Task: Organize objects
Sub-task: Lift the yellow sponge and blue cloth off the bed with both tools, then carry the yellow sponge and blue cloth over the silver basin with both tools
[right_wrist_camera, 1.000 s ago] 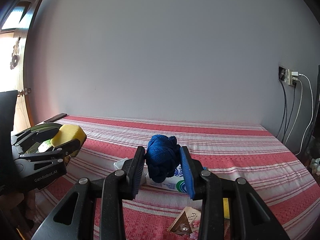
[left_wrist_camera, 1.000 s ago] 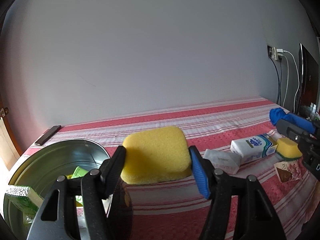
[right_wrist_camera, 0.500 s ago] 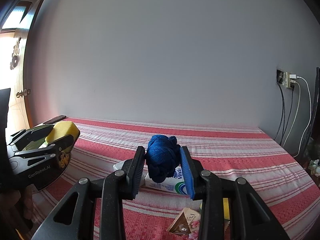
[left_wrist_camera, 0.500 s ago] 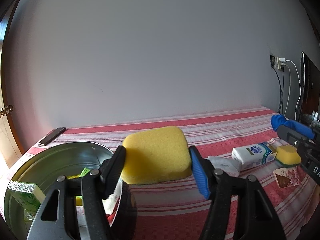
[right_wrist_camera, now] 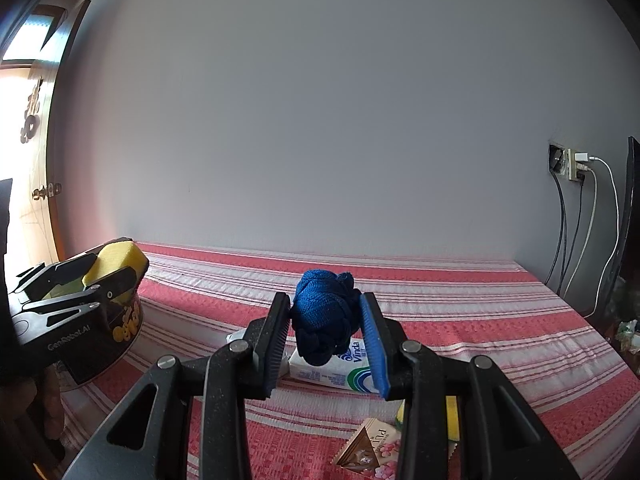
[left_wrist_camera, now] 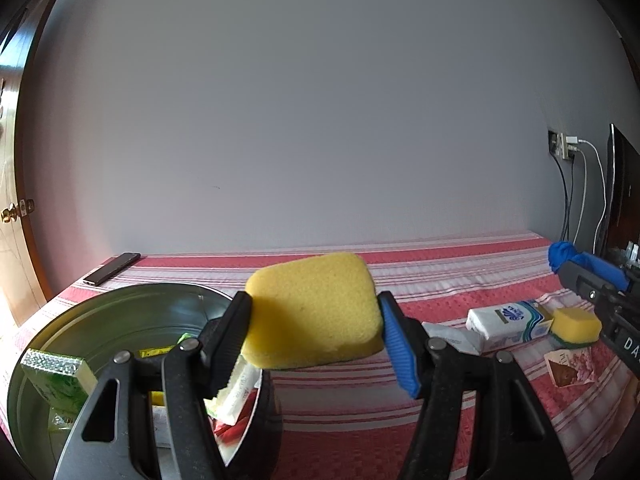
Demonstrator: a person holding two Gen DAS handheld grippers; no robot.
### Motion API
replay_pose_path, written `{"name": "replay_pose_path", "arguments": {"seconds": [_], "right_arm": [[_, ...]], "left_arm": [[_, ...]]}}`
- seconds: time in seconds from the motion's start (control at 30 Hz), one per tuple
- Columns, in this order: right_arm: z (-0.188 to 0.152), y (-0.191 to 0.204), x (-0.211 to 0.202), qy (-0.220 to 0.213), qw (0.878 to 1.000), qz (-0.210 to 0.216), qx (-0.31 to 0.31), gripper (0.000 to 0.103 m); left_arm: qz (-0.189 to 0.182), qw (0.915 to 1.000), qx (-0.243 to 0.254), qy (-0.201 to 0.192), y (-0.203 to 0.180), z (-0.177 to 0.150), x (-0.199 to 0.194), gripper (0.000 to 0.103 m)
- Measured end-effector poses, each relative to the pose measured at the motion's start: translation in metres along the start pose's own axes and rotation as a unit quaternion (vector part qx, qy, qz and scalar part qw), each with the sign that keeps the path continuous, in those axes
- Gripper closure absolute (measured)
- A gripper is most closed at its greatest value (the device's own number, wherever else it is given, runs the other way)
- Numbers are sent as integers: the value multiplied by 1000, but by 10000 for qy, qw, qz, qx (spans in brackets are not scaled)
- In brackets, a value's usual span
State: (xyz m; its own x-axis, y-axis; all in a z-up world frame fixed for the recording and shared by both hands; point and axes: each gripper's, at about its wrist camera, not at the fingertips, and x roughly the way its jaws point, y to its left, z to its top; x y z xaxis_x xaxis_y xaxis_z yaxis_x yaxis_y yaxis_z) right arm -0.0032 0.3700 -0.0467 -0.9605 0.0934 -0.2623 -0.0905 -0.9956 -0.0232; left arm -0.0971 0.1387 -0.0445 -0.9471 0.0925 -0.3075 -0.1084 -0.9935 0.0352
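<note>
My left gripper [left_wrist_camera: 316,312] is shut on a large yellow sponge [left_wrist_camera: 312,312], held above the right rim of a round metal tin [left_wrist_camera: 100,308] that holds a green box [left_wrist_camera: 56,372] and several packets. The left gripper with the sponge also shows at the left of the right wrist view [right_wrist_camera: 116,268]. My right gripper [right_wrist_camera: 326,320] is shut on a balled blue cloth [right_wrist_camera: 324,320], held above a white Vinda tissue pack [right_wrist_camera: 340,372]. The blue cloth also shows at the right edge of the left wrist view [left_wrist_camera: 568,256].
On the red striped tablecloth [left_wrist_camera: 440,264] lie the tissue pack [left_wrist_camera: 508,320], a white sachet [left_wrist_camera: 452,338], a small yellow-green sponge [left_wrist_camera: 576,322] and a pink triangular packet [left_wrist_camera: 568,368]. A black phone [left_wrist_camera: 112,274] lies far left. Cables and a dark screen [right_wrist_camera: 632,216] stand at the right.
My left gripper has moved left with the sponge, toward the tin, and tilted up a little. The right gripper has held nearly still with the blue cloth.
</note>
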Motion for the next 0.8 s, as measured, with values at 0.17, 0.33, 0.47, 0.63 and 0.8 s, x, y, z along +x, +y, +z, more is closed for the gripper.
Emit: {"name": "replay_pose_path", "arguments": {"seconds": [0.17,0.33,0.47,0.63,0.8], "right_arm": [[1,2,1,-3,10000,-34,-3,65],[2,5,0,-10,10000,-71,-3,65],[1,6,-2,-40,9999,-105,-2,65],[2,8,-6,-133,9998,-130,-48,65],[2,16,-16,-397,9989,-135,-230,65]], "left_arm": [[-14,10000,-88,-34,3,0,-2,39],[5,9998,-163,-103,7,-1,-6,39],[21,9997,-184,-167,7,-1,-10,39],[2,9996,-228,-174,8,-2,-14,39],[19,9994,-274,-224,11,-4,-18,39]]}}
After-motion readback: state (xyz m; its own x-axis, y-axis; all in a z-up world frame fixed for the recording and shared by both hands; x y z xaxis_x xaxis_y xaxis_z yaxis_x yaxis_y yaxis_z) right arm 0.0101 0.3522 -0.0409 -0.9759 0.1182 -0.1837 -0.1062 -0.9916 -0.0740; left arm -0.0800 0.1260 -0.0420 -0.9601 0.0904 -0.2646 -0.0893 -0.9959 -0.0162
